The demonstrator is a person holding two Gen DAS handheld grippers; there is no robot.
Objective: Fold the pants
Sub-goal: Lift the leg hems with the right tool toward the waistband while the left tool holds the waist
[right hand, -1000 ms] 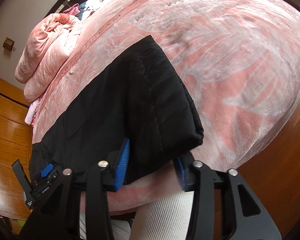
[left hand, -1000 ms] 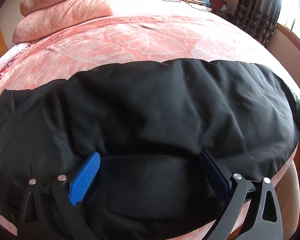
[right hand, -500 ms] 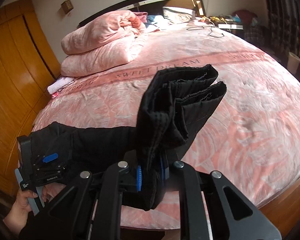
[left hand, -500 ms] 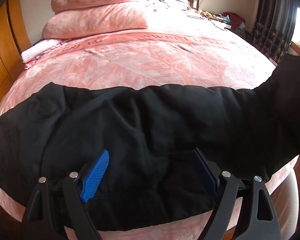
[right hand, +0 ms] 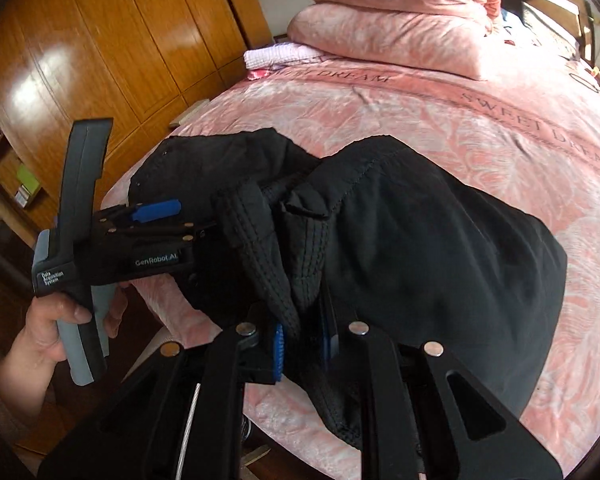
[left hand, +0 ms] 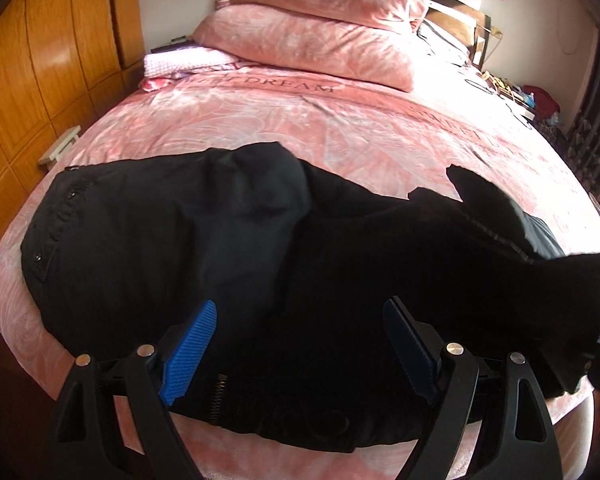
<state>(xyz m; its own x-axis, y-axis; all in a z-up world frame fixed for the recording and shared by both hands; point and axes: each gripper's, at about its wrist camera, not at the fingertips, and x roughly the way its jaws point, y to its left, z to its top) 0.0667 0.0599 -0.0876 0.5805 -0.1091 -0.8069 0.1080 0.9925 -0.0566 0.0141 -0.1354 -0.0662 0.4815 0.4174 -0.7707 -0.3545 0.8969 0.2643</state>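
Note:
Black pants [left hand: 204, 248] lie across the near edge of a pink bed [left hand: 339, 128]. My left gripper [left hand: 300, 344] is open, its blue pads wide apart over the waistband near the zipper. My right gripper [right hand: 303, 344] is shut on the bunched leg cuffs of the pants [right hand: 300, 256] and holds them folded back over the waist end. In the right wrist view the left gripper [right hand: 156, 216] shows at the left, held in a hand, with its fingers over the pants' waist.
Two stacked pink pillows [left hand: 311, 28] and a folded white towel [left hand: 184, 62] lie at the bed's head. A wooden wardrobe [left hand: 48, 64] stands close on the left. Clutter [left hand: 539, 100] sits at the far right by dark curtains.
My right gripper closed on the leg cuffs, lifted them and carried them leftward over the pants toward the waist. My left gripper stayed open and shifted left along the waistband.

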